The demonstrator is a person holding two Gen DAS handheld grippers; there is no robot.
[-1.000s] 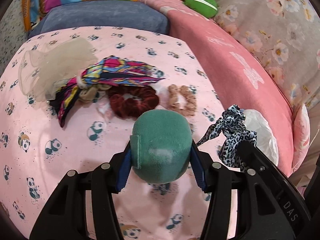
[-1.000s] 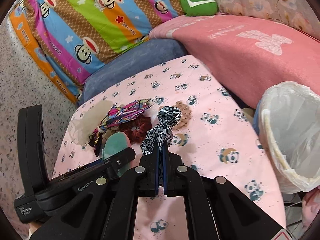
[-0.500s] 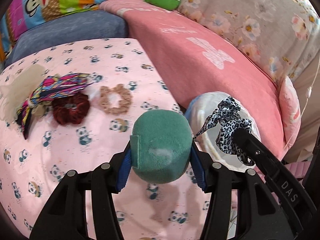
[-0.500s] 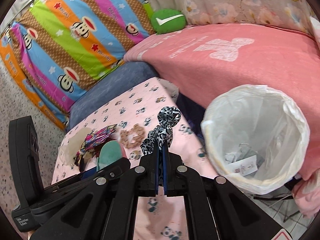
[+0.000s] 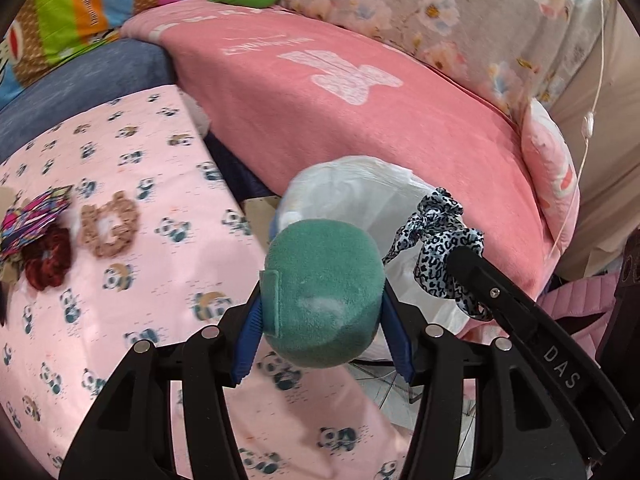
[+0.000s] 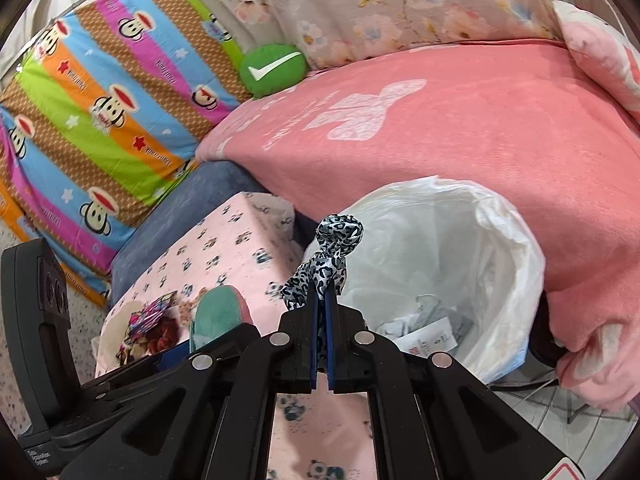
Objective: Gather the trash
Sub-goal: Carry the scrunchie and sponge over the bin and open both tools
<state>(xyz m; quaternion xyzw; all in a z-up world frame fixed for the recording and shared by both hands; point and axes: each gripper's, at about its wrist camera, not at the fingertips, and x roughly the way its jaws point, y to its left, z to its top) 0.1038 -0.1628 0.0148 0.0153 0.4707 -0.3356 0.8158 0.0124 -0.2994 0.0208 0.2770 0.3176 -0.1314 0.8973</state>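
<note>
Claws have swung from the scrunchie pile to the surface's edge: left claw (image 5: 322,322) clamps the green plush pad (image 5: 322,292), right claw (image 6: 321,322) pinches the leopard scrunchie (image 6: 330,258) beside the lined bin (image 6: 516,240), ready to drop both.

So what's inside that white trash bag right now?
In the white trash bag lie crumpled grey-white scraps and a printed paper label. The right gripper, with its leopard-print scrunchie, hides the bag's near side.

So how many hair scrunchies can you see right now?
4: a leopard-print scrunchie in the right hand-held gripper; beige scrunchie, dark red scrunchie and striped scrunchie on the cloth. More may be hidden.
</note>
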